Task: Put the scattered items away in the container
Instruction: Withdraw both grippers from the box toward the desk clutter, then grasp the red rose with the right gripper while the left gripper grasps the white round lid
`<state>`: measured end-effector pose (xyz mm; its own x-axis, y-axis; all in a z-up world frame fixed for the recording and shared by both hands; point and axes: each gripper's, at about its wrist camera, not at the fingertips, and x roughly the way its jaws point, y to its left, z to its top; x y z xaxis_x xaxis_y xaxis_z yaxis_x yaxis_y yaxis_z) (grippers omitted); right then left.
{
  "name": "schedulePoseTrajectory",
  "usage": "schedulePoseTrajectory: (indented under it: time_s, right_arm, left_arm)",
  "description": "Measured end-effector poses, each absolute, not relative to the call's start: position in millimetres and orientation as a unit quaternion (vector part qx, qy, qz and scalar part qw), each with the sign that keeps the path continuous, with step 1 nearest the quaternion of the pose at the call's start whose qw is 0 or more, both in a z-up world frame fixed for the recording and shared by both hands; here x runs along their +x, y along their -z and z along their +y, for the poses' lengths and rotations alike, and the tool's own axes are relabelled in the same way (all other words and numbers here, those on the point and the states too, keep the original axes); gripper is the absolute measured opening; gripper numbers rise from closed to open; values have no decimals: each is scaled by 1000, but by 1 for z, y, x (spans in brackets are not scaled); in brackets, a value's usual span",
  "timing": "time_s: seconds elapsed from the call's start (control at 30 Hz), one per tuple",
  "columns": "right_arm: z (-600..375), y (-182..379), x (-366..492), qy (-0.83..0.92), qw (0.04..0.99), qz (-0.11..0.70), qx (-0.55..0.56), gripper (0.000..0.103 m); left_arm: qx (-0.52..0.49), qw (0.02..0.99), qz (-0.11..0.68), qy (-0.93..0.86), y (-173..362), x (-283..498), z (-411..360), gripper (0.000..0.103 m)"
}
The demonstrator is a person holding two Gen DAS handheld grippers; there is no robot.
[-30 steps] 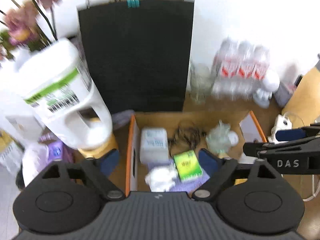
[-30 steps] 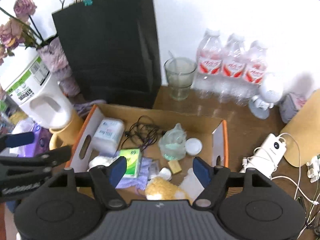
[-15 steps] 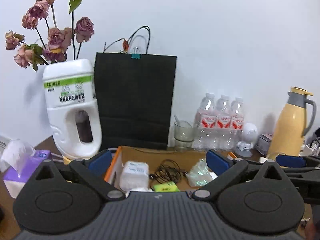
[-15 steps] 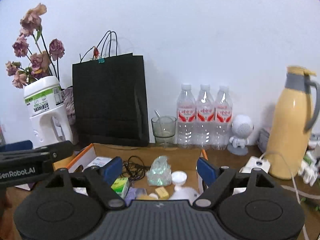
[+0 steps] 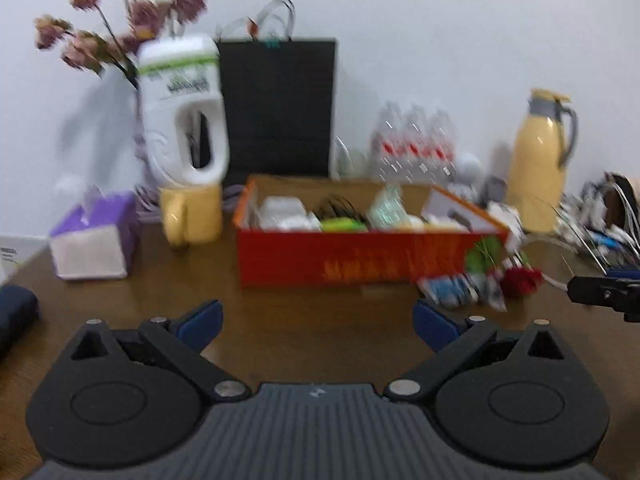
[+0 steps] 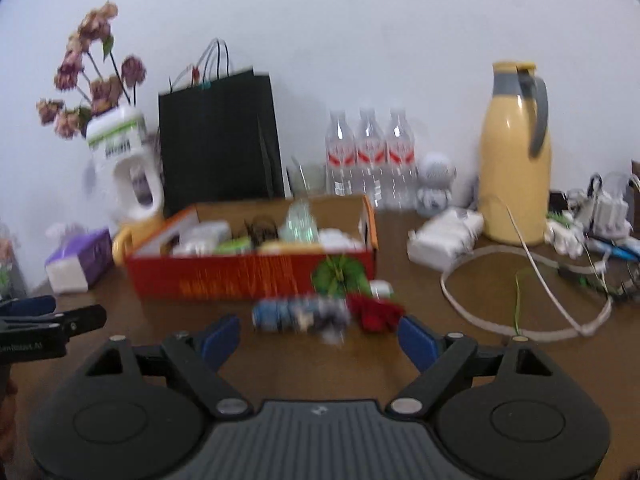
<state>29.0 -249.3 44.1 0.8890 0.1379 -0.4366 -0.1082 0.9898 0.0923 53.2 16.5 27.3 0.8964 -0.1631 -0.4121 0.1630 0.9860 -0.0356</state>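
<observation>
Brown tabletop [image 5: 320,332] runs back to a white wall, and on it sits the orange box [image 5: 360,256] already holding several small things. Our left gripper [image 5: 318,318] and right gripper [image 6: 319,338] both hover low over bare wood with fingers spread wide and nothing between them. Just in front of the box's near wall lie a blue-and-white packet [image 6: 300,316] and a red flower [image 6: 378,314]; the right view centres them, while the left view shows them off to its right. Only the right view shows the looped white cable [image 6: 520,292] clearly, beside the yellow thermos [image 6: 516,160].
</observation>
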Motion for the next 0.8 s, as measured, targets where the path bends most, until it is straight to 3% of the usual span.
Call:
schedulePoseTrajectory:
  time_s: [0.1, 0.3, 0.4, 0.63, 0.8]
  right_arm:
    - [-248, -41, 35, -61, 970, 234, 20, 79]
    - [-249, -35, 88, -31, 968, 249, 5, 77]
    - [-257, -30, 114, -12, 966, 258, 8, 67]
    - [-275, -12, 144, -15, 956, 290, 39, 61]
    - [-272, 2, 155, -27, 951, 304, 44, 38]
  left_arm:
    - [10, 973, 204, 110, -30, 64, 7, 103]
    - [16, 955, 237, 180, -26, 111, -33, 102]
    - [20, 948, 251, 192, -18, 131, -54, 98]
    - [22, 941, 277, 194, -5, 148, -67, 91]
    - [28, 944, 270, 188, -9, 144, -64, 91]
